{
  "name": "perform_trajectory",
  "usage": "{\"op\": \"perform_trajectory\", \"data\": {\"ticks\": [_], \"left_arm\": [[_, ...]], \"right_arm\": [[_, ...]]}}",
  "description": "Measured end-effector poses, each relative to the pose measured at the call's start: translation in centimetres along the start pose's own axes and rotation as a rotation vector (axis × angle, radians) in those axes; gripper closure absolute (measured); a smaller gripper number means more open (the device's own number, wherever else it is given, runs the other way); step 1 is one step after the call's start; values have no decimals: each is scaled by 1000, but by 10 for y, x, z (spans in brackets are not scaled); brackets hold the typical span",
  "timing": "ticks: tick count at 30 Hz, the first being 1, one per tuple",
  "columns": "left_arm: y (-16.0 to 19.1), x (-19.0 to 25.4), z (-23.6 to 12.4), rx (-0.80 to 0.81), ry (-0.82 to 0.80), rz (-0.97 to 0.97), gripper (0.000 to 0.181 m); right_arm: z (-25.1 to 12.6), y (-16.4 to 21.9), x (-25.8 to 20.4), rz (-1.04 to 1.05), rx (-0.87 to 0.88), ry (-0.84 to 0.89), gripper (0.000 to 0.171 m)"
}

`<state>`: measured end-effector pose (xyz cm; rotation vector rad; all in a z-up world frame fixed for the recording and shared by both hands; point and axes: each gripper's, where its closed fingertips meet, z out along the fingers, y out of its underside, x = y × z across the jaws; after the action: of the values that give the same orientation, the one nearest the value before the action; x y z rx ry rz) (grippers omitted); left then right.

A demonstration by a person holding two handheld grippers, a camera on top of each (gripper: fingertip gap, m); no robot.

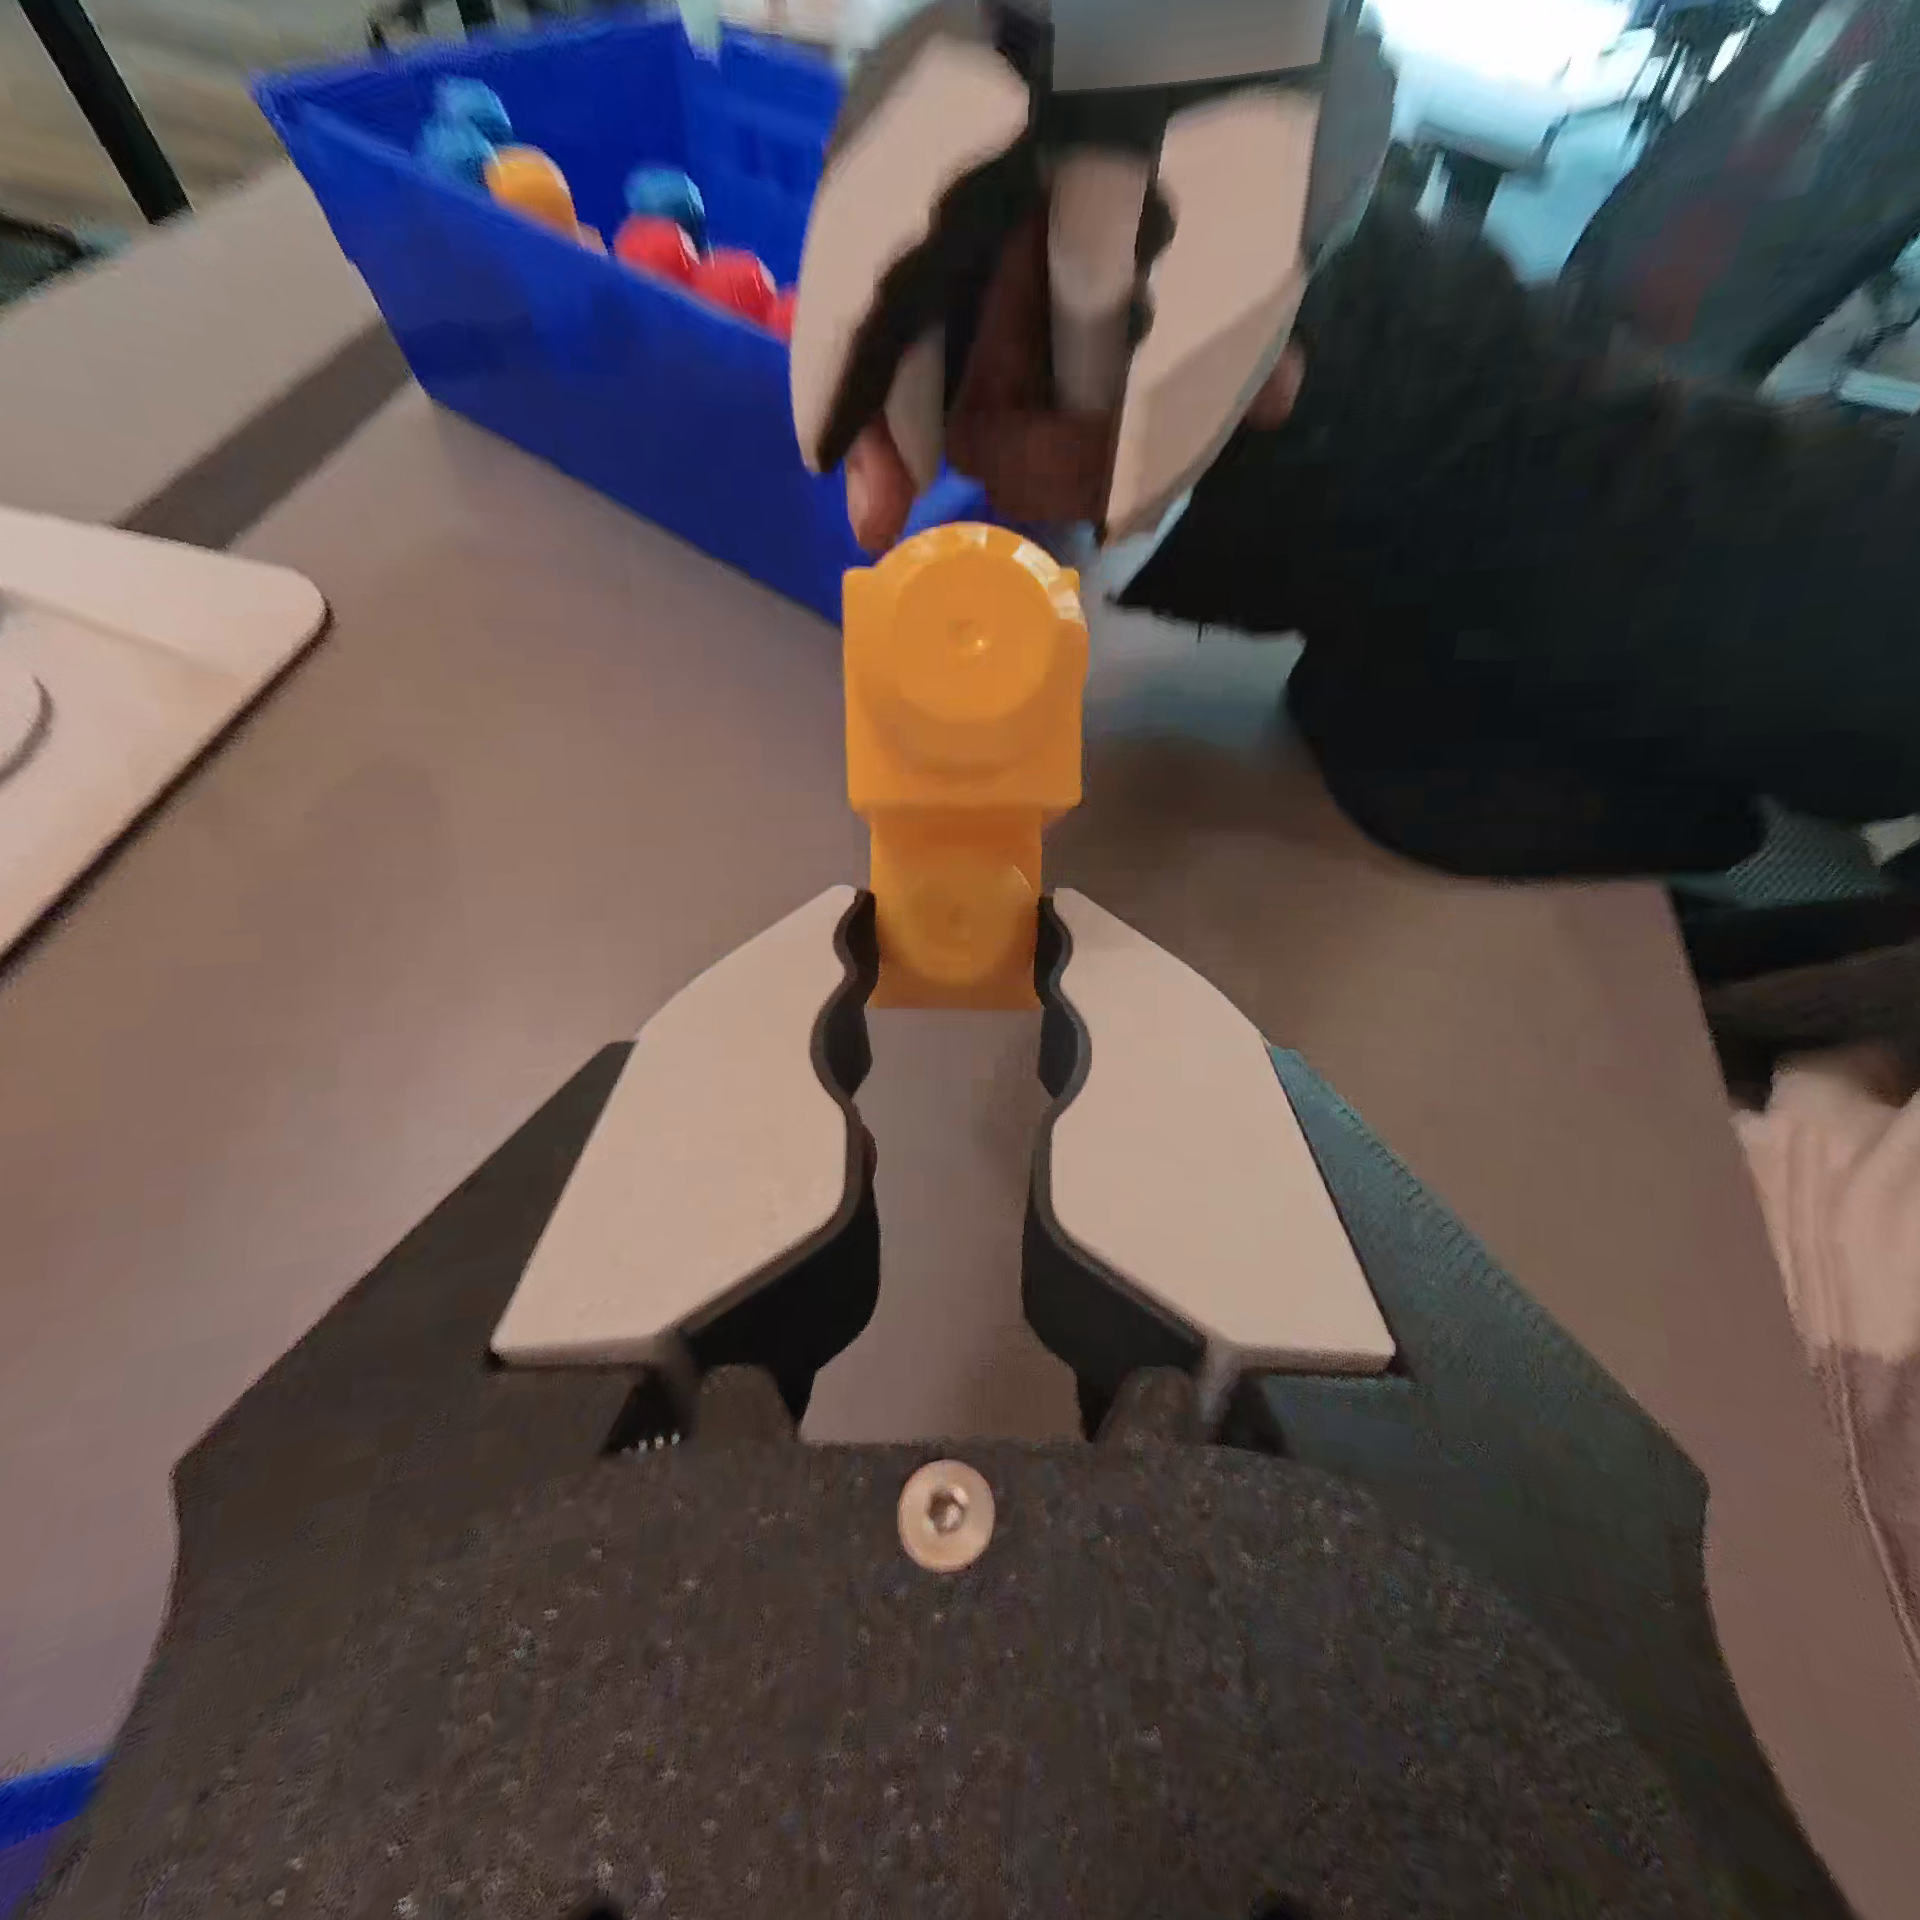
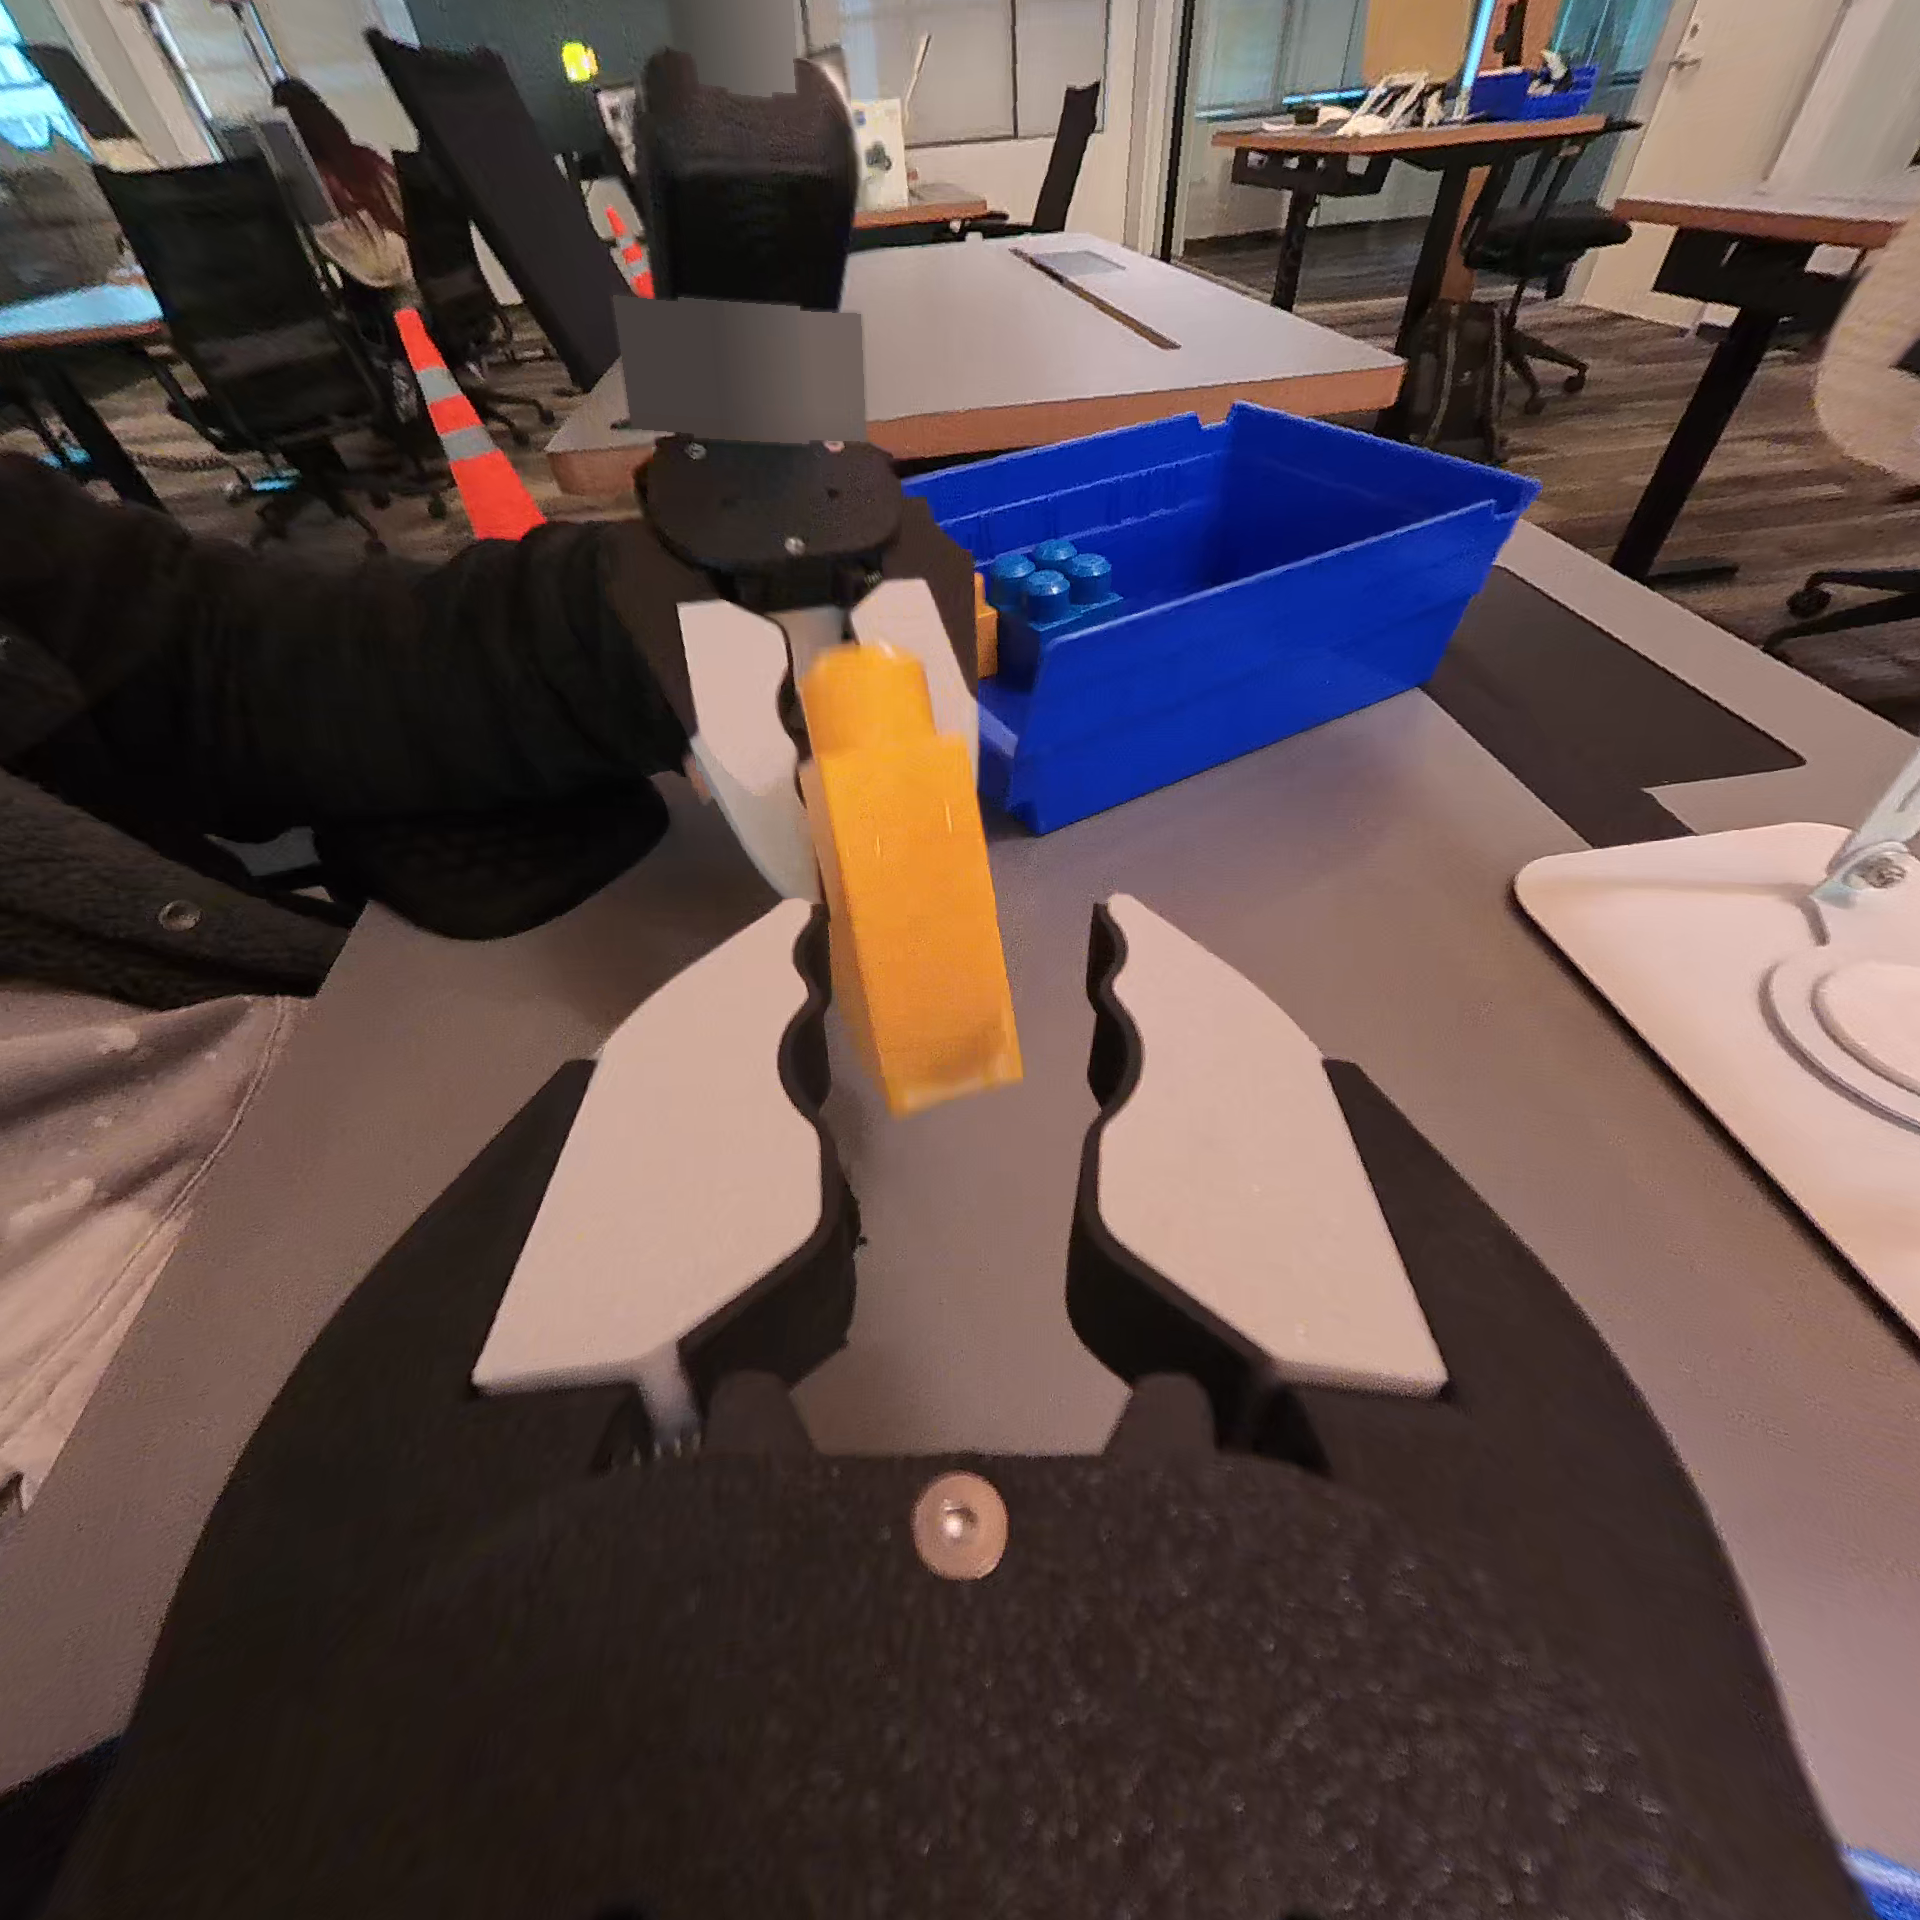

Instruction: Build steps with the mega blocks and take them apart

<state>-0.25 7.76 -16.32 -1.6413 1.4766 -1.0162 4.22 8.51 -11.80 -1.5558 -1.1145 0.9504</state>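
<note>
The left gripper (image 1: pixel 954 935) lies low and level over the grey table (image 1: pixel 499 831), its fingers pinching the near end of the orange block (image 1: pixel 961 707) held in the air, studs facing back at the camera. The right gripper (image 2: pixel 956 935) faces it from the opposite side, tilted down, fingers spread, the block's free end between them. To the side stands the blue bin (image 2: pixel 1247 644) holding more blocks (image 2: pixel 1049 587).

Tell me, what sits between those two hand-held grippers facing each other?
An orange block. The left hand-held gripper pinches its near end; in the right wrist view the block reaches between the right hand-held gripper's open fingers.
</note>
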Motion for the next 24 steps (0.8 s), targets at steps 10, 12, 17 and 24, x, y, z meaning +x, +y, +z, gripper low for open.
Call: {"op": "perform_trajectory", "data": {"ticks": [10,12,17,24], "left_arm": [[38,12,25,-282,-19,79,152],[41,13,26,-308,-23,88,152],[46,15,25,-331,-6,90,152],[8,7,15,-81,-35,87,143]], "right_arm": [[31,27,-30,-122,-243,-70,127],[35,34,-31,-145,-289,-67,130],[39,42,-32,-172,-341,-64,143],[20,16,-22,-136,-207,-21,143]]}}
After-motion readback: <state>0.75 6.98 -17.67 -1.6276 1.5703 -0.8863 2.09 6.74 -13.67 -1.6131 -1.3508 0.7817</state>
